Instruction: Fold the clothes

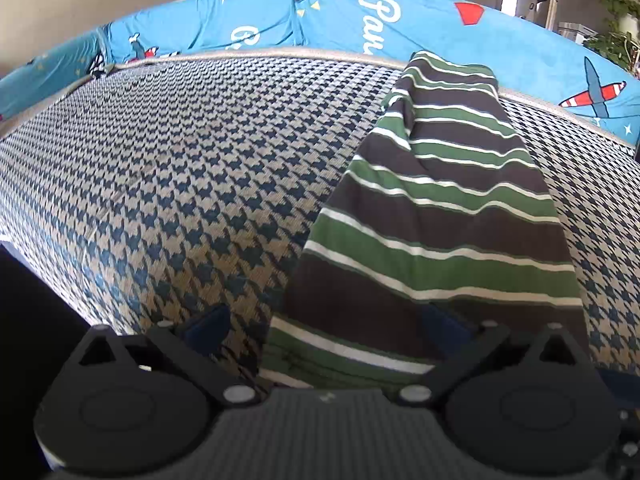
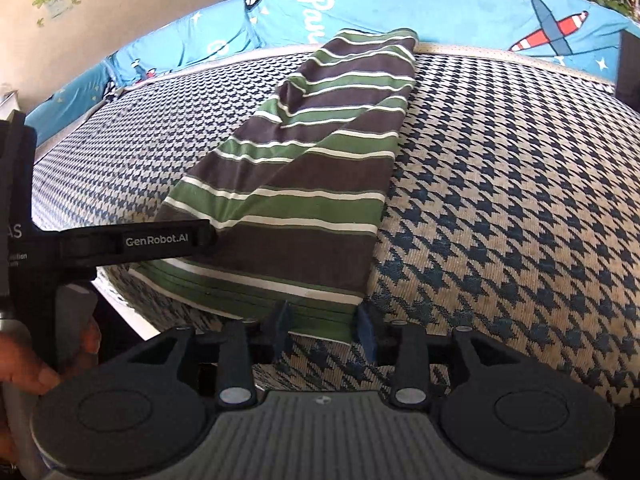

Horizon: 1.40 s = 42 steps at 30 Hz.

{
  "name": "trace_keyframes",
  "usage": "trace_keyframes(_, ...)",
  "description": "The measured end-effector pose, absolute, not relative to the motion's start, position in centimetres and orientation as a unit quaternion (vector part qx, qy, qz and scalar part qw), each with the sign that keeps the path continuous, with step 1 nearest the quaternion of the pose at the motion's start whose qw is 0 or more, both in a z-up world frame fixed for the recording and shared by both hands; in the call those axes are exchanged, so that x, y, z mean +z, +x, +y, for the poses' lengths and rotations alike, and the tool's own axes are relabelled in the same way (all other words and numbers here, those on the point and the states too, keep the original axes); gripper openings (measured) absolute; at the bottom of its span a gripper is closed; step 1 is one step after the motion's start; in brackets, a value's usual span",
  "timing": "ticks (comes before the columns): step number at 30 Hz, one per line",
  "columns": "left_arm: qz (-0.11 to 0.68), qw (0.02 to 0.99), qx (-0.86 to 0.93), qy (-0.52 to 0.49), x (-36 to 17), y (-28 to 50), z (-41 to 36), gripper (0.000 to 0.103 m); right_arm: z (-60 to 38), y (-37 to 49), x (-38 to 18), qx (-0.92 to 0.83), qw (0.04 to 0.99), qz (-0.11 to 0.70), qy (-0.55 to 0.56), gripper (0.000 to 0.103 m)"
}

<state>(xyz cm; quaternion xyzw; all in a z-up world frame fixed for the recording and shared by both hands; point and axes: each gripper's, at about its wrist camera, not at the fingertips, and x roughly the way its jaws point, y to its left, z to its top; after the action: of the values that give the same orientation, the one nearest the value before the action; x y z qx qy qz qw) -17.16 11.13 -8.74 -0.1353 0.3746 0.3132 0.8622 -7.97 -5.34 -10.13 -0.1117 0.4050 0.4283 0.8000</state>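
The right gripper [image 2: 326,330] stands with jaws apart at the near hem of the striped garment [image 2: 304,184], pads clear of the cloth; the left gripper [image 1: 320,328] is wide open over the same hem. The garment lies as a long folded strip on the houndstooth mattress [image 2: 500,200], far end touching the blue quilt [image 2: 460,12]; judging by this, a lengthwise fold is done and the next move calls for regripping the near hem to fold it toward the quilt. Only the right view shows the left gripper's finger [image 2: 160,240] resting on the strip's near left edge, and a hand [image 2: 24,364].

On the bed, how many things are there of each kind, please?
Striped garment: 1
Houndstooth bed cover: 1
Blue printed bedding along the far edge: 1
Total: 3
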Motion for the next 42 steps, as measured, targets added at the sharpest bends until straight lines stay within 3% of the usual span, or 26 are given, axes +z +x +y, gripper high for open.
trace_keyframes(10, 0.374, 0.878, 0.272, -0.122, -7.9, -14.8, 10.8, 0.103, -4.2, -1.8, -7.8, 0.446, 0.806, 0.376, -0.099, 0.037)
trace_keyframes(19, 0.400, 0.871, 0.252, -0.136, -7.6, -10.6, 12.6, 0.103, -3.4, 2.9, -7.6, 0.403, 0.823, 0.397, -0.045, 0.038)
trace_keyframes(30, 0.405, 0.884, 0.209, -0.107, -6.6, -5.7, 13.4, 0.103, -1.8, 5.4, -7.0, 0.420, 0.821, 0.385, -0.039, 0.044)
trace_keyframes(42, 0.412, 0.878, 0.203, -0.133, -6.3, -2.4, 16.5, 0.103, -0.5, 7.9, -6.4, 0.428, 0.824, 0.370, -0.018, 0.044)
